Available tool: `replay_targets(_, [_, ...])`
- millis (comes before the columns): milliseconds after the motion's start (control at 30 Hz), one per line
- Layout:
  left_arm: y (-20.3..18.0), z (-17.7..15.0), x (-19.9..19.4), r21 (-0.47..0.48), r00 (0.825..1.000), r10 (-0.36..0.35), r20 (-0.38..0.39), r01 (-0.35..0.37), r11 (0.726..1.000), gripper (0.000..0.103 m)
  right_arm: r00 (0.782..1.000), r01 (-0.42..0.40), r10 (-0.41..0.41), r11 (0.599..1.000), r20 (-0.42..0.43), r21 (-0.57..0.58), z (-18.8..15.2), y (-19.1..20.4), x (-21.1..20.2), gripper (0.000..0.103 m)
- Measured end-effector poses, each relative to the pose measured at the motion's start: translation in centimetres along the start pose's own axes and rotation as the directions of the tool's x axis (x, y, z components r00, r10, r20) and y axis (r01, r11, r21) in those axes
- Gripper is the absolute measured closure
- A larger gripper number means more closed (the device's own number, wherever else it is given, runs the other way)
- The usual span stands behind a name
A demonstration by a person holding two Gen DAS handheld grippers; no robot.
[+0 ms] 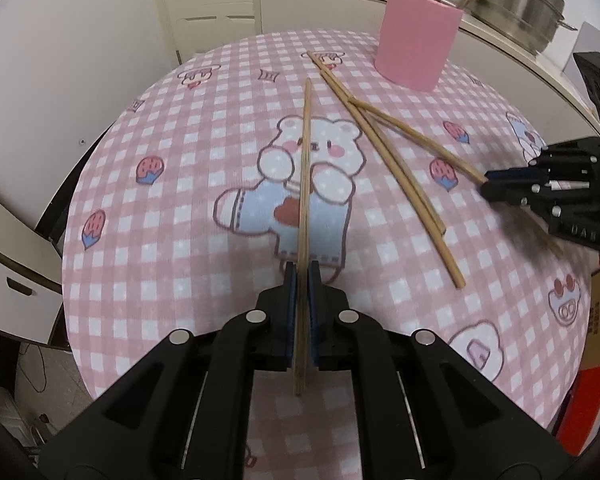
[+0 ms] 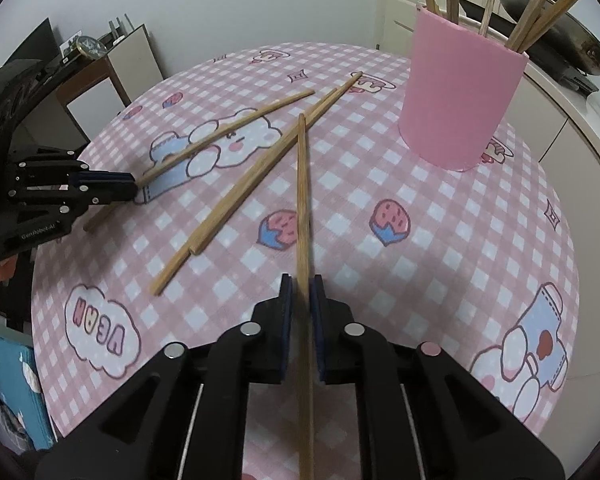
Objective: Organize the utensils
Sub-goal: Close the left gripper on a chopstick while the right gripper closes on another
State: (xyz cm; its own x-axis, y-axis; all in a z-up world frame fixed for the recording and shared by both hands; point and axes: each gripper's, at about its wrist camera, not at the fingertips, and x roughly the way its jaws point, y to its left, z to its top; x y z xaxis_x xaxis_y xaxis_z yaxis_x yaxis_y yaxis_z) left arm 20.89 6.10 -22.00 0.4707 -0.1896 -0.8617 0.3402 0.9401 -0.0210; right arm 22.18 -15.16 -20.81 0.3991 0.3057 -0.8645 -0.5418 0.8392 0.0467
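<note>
1. We've got one chopstick in each gripper. The left gripper (image 1: 302, 280) has its fingers closed down on a chopstick (image 1: 305, 168), and the right gripper (image 2: 300, 294) is nearly shut, with its own chopstick (image 2: 302, 200) between the pads.
2. Looks like we're at the carry step: both sticks picked, not yet in the pink cup (image 2: 460, 104), which stands at the far right of the table (image 2: 420, 240) with several chopsticks already in it.
3. Next move probably calls for tipping each stick upright over the cup's rim and threading past the ones sticking out.
4. Two loose chopsticks (image 2: 236, 200) lie crossed mid-table, between the grippers.
5. Room-wise: plenty of bare cloth, but the cup sits near the table's far edge, so go easy.
</note>
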Motion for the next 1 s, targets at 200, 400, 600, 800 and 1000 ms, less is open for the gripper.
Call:
replay_targets(200, [0.1, 2.5, 1.2, -0.01, 1.0, 0.009, 0.007, -0.009, 1.0, 0.096, 1.0, 0.009, -0.009, 1.0, 0.026, 0.017, 1.9, -0.2, 0.8, 0.085])
replay_targets(400, [0.4, 5.6, 3.2, -0.019, 1.0, 0.008, 0.005, -0.008, 1.0, 0.096, 0.999, 0.008, -0.009, 1.0, 0.031, 0.019, 4.2, -0.6, 2.6, 0.085])
replay_targets(600, [0.4, 8.9, 5.2, -0.006, 1.0, 0.016, -0.006, -0.016, 1.0, 0.096, 0.999, 0.011, -0.011, 1.0, 0.031, 0.002, 6.8, -0.8, 4.2, 0.085])
replay_targets(800, [0.4, 11.7, 7.0, -0.007, 0.999, 0.048, 0.0, -0.048, 0.999, 0.051, 1.0, 0.006, -0.006, 1.0, 0.03, -0.014, 8.0, -1.0, 5.0, 0.085])
replay_targets(1000, [0.2, 13.6, 9.2, -0.002, 0.998, 0.061, 0.0, -0.061, 0.998, 0.051, 1.0, 0.005, -0.004, 1.0, 0.025, -0.023, 8.7, -1.2, 5.4, 0.085])
